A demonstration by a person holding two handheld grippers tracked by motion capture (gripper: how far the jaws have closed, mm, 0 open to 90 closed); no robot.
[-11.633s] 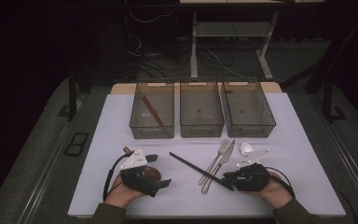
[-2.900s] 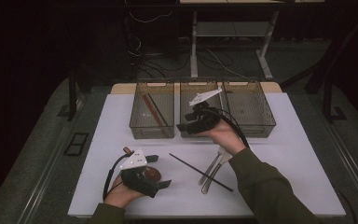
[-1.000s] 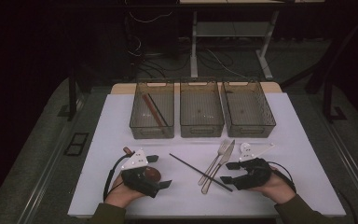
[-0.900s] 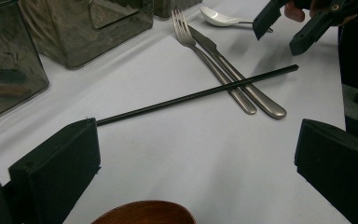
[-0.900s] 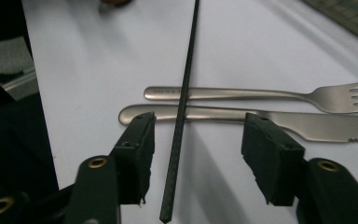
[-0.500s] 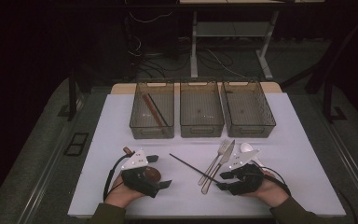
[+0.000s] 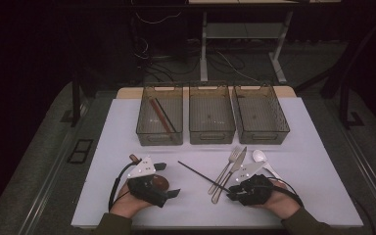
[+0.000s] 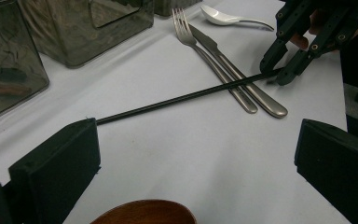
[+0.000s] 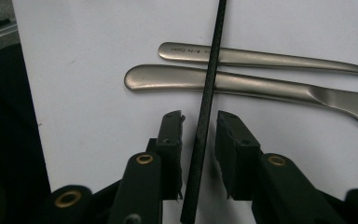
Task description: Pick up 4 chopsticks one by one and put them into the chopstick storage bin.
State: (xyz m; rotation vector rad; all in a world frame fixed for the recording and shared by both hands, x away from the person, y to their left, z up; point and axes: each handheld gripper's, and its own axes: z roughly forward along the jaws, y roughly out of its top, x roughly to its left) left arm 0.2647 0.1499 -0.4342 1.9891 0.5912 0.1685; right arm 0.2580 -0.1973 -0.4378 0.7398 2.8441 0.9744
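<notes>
Black and thin, the chopstick (image 9: 208, 93) lies flat on the white surface (image 7: 318, 196), slanting across the handles of the fork (image 9: 270, 55) and the table knife (image 9: 242, 86), so its near end sits slightly raised over them. It looks light, rigid and smooth, likely to roll or swivel if pinched off-centre; a hold a little way in from the near end, squarely across the stick, should serve best.

The right tongs (image 9: 199, 140) straddle that near end, one pad on each side with small gaps showing, so they are parted and not yet clamped. In the left gripper view the same tongs (image 8: 279, 74) tilt down onto the stick's end. The right hand (image 7: 279, 198) rests low at the surface's near edge, its tool pointing left and away.

The left tongs (image 7: 172, 192) are spread wide and hold nothing, resting beside a brown wooden spoon (image 8: 144, 217). A white spoon (image 7: 260, 156) lies just right of the knife. Beyond stand three clear bins; the leftmost bin (image 7: 159, 139) already holds chopsticks (image 7: 160, 116).
</notes>
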